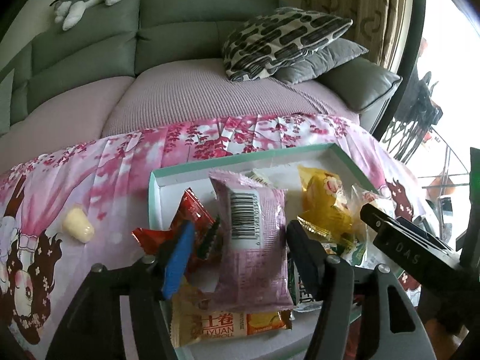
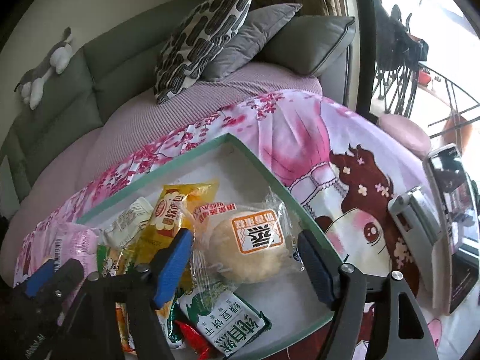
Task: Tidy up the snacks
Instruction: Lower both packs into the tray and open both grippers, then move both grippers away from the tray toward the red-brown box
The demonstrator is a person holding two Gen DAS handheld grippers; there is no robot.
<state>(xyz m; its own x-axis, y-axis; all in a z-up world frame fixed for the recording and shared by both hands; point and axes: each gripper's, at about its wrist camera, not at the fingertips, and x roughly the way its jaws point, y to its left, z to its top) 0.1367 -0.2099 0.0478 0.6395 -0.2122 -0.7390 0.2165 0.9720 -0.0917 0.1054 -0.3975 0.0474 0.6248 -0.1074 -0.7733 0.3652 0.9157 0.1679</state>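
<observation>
Mint-rimmed white box [image 1: 210, 162], lilac barcoded packet [image 1: 252, 240], pink blossom-print cloth [image 1: 120, 165].

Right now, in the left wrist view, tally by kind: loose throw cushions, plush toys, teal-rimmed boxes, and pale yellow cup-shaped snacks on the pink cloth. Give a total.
Loose throw cushions: 2, the black-and-white patterned cushion and the plain grey cushion
Plush toys: 1, the grey-and-white plush animal
Teal-rimmed boxes: 1, the shallow white cardboard box
Pale yellow cup-shaped snacks: 1
Total: 5

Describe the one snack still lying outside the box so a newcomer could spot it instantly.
Start at the pink cartoon-print cloth over the table, then find the mint-rimmed box full of packets. To its left, alone on the cloth, lies the small pale-yellow wrapped snack, plain and unprinted, unlike the packets.
</observation>
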